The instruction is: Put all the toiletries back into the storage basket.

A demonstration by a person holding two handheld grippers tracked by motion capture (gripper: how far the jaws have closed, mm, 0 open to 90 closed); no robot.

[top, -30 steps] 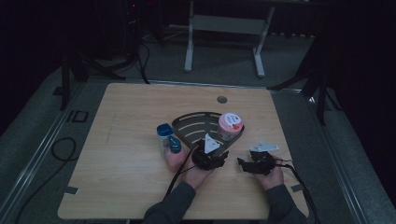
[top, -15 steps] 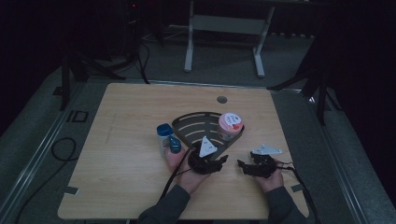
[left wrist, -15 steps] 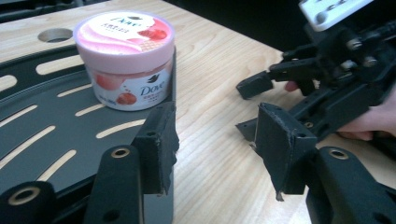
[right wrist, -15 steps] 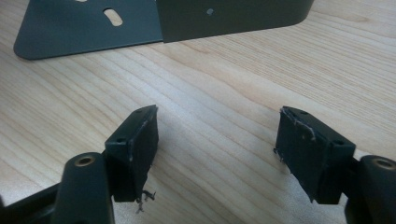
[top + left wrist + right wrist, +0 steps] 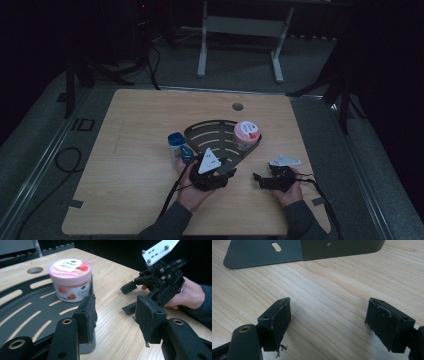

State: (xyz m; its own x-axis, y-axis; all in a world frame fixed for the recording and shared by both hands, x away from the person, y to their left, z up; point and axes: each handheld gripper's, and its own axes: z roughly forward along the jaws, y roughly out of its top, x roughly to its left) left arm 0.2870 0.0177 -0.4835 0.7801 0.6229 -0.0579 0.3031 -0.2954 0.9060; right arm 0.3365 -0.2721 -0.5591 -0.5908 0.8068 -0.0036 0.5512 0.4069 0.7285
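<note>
Both tongs, left and right, gape empty at lower centre; the pink jar, seemingly rigid and slick, likely wants a grip across its sides.

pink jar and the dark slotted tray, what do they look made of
The pink jar looks like glossy plastic: smooth moulded wall, printed label, soft highlights on its lid. The dark slotted tray looks like thin sheet metal with a matte grey coating: flat, crisp cut slots and a bent-up edge in the right gripper view; stiff plastic can't be ruled out.
</note>
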